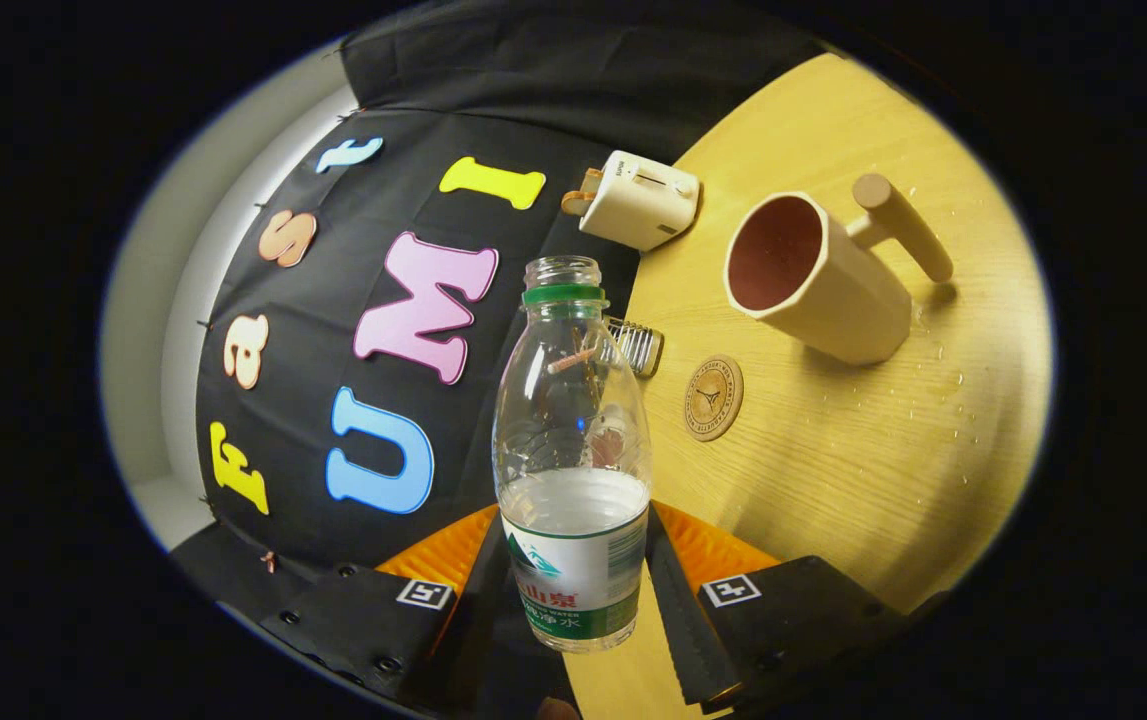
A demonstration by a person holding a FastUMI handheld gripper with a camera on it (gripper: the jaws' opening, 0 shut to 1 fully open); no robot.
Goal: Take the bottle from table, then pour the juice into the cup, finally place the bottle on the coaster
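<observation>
We see the round light wooden table (833,470) tipped steeply in the gripper view, its grain running beyond the fingers and sprinkled with small water droplets (943,390) near the cup. On it stands the cream plastic cup with a dark red inside and a peg-like handle (818,275), its open mouth turned toward the bottle. Closer to us, the clear plastic bottle with a green neck ring and a green-and-white label (573,460) has no cap and is partly filled with clear liquid; the gripper (573,585) is clenched on it, with 1 finger pressing each side of the labelled lower body, so the bottle is held between the fingers and clear of the table. Beyond the bottle, at the table's far edge against the black cloth wall, sits a small white boxy toaster (639,198). The round brown cork-like coaster (713,398) lies flat between bottle and cup, bare. Just beside it, partly hidden behind the bottle, is a small ribbed metallic object (638,345) that we cannot identify.
</observation>
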